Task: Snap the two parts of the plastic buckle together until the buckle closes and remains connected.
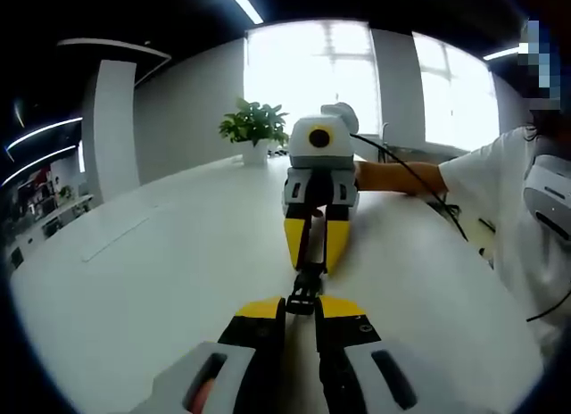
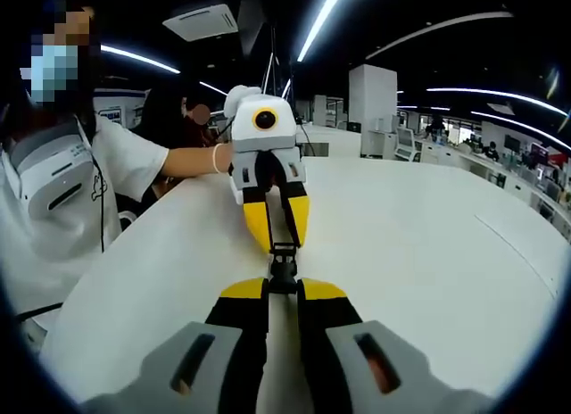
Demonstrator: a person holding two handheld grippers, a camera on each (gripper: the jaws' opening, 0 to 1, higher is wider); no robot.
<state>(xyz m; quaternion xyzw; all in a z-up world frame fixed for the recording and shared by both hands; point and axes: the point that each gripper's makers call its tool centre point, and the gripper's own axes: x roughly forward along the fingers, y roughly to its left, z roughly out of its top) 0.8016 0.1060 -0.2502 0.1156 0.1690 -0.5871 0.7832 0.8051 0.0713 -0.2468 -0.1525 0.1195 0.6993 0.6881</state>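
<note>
Left gripper view: left claw (image 1: pixel 302 309) pinches small black plastic buckle (image 1: pixel 306 287) just ahead of tips; right claw (image 1: pixel 311 252) opposite grips strap end. Right gripper view: same meeting, buckle (image 2: pixel 283 269) between tips. Light, stiff, likely slippery; hold flat bodies, not prongs.

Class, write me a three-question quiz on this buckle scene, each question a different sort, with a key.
1. True or false: the black buckle sits between the left tool and the right tool.
2. The potted plant stands on: A) the white table B) the floor C) a shelf.
3. Fill in: the tips of both tools are coloured ____.

Key: 1 true; 2 A; 3 yellow.
</note>
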